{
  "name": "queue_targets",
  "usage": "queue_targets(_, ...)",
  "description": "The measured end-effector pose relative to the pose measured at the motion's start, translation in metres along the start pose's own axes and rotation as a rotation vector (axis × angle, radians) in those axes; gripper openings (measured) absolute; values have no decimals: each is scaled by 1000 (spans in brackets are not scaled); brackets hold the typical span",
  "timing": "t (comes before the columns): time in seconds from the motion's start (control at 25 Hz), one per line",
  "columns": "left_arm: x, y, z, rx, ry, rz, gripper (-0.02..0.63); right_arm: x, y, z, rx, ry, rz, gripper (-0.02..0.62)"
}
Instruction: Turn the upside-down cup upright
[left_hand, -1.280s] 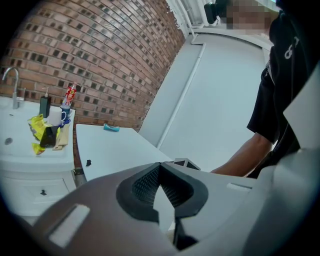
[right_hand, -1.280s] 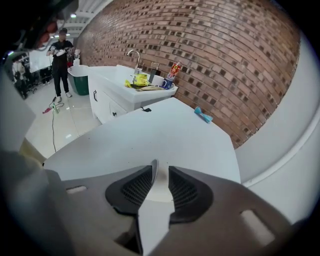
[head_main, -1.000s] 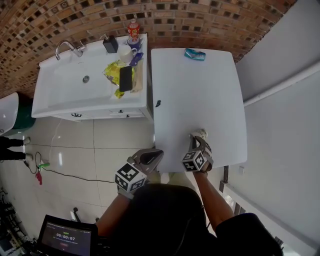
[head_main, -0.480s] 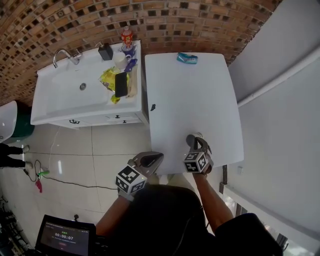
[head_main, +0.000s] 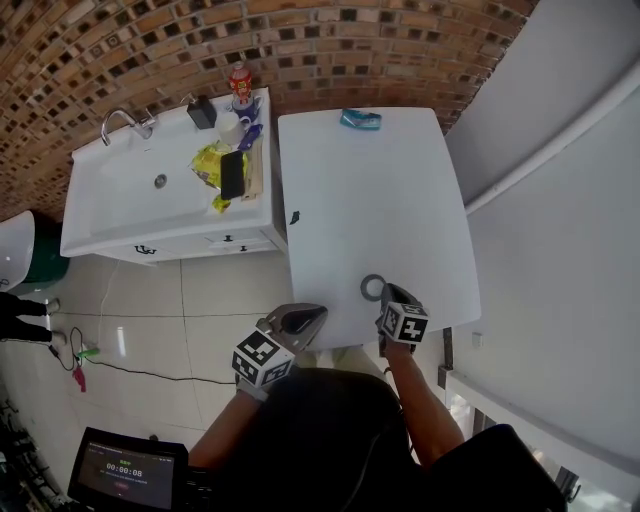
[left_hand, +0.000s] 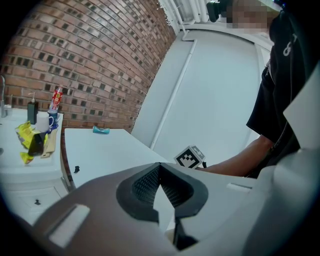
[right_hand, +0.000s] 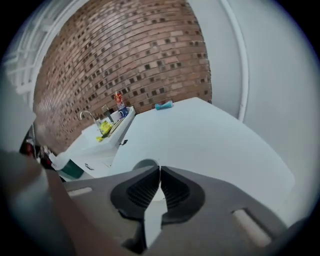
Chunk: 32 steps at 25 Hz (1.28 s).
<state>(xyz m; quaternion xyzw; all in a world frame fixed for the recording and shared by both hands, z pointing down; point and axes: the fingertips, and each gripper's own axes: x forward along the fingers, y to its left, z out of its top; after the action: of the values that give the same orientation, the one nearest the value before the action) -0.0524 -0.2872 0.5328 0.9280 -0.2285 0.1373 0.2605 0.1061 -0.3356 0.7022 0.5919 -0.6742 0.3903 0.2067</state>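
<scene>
Cup: grey ring, pale inside, mouth up, on white bench near front edge. Right gripper right behind it; jaws just closed in, nearly together, apparently pinching cup's near rim. Left gripper off bench, jaws together, empty. Black-white square markers on both cubes. Red bottle label unreadable.

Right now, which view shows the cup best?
The head view: the cup shows nearly whole from above, mouth up. The right gripper view shows only part of its rim; the left gripper view, none.
</scene>
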Motion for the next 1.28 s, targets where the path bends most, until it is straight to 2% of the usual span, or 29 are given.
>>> queue_targets(0.12,4,-3,0,4,5,7,15,5,-6,-9,123,7,52,2)
queue_targets(0.2,5,-4,0,6,7,14,15,8,-10,-13,152,14,61,3)
queue_targets(0.4,12,-30,-23,24,20,47,15,0,-23,-37,170,-7,114,5)
queue_targets(0.44,14,-33,-24,27,19,52,15,1,-23,-37,174,-14,136,5)
queue_targets(0.52,15,-29,-20,25,16,59,15,4,-20,-30,180,-15,158,50)
queue_targets(0.68,15,-24,-12,12,12,67,15,-3,-17,-11,138,-30,149,74)
queue_targets(0.8,18,-30,-11,9,5,71,15,-23,-21,0,62,-60,136,74)
queue_targets(1.0,25,-42,-10,4,-10,66,15,-66,-7,19,-155,-116,146,71)
queue_targets(1.04,28,-47,-10,4,-15,67,15,-74,-4,21,-197,-128,158,69)
queue_targets(1.2,40,-58,-7,12,-41,72,15,-106,18,30,-365,-182,233,-5)
queue_targets(1.28,45,-63,-7,13,-49,75,15,-118,31,27,-440,-183,295,-8)
